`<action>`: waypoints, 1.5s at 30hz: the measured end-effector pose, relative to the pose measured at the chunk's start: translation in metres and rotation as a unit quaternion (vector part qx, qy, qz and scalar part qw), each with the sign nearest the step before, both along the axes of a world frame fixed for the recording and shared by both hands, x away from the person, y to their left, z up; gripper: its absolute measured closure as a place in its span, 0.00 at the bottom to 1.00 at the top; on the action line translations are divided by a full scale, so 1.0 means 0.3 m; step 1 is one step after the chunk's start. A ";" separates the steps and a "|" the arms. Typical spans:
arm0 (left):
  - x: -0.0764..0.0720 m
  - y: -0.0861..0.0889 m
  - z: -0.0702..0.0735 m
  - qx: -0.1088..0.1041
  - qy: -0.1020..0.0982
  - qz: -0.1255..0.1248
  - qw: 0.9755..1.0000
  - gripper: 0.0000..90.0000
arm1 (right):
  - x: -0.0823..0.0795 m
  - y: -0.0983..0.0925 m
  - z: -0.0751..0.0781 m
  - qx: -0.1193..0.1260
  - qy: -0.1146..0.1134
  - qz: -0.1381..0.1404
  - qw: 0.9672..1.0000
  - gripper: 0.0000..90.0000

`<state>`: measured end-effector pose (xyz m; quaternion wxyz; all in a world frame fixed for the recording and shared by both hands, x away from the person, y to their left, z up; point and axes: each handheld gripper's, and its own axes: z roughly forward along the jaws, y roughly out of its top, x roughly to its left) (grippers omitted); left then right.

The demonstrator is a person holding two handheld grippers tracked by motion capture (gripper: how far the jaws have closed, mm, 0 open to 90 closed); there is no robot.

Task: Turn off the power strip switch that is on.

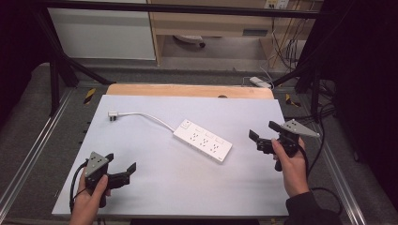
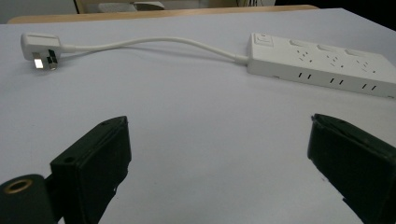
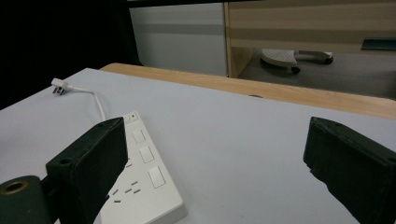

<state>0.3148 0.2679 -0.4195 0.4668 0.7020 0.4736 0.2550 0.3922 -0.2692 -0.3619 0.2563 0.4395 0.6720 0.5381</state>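
Observation:
A white power strip (image 1: pixel 202 140) lies slantwise in the middle of the pale table (image 1: pixel 155 183), its white cable (image 1: pixel 150 117) curving back left to a plug (image 1: pixel 112 115). My left gripper (image 1: pixel 121 165) hovers near the front left corner, open and holding nothing, aimed at the strip (image 2: pixel 322 65) and plug (image 2: pixel 39 46). My right gripper (image 1: pixel 264 130) is held at the right, open and bare, just right of the strip's near end (image 3: pixel 142 182). The plug (image 3: pixel 60 85) lies far off in the right gripper view.
A wooden strip (image 1: pixel 190 90) borders the table's far edge. Beyond it stand a white cabinet (image 1: pixel 101 33), a wooden desk (image 1: pixel 211 26) and hanging cables (image 1: pixel 286 42). Metal rails and black frame legs (image 1: pixel 56 75) flank the table.

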 end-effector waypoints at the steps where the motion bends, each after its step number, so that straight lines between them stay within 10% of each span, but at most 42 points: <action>1: 0.000 0.000 0.000 0.000 0.000 0.000 1.000 0.07 | -0.002 -0.002 0.001 0.000 0.001 0.000 1.000 0.07; 45: -0.011 0.007 0.011 -0.015 -0.014 0.008 1.000 0.07 | -0.197 -0.111 -0.052 -0.001 -0.032 -0.026 0.999 0.06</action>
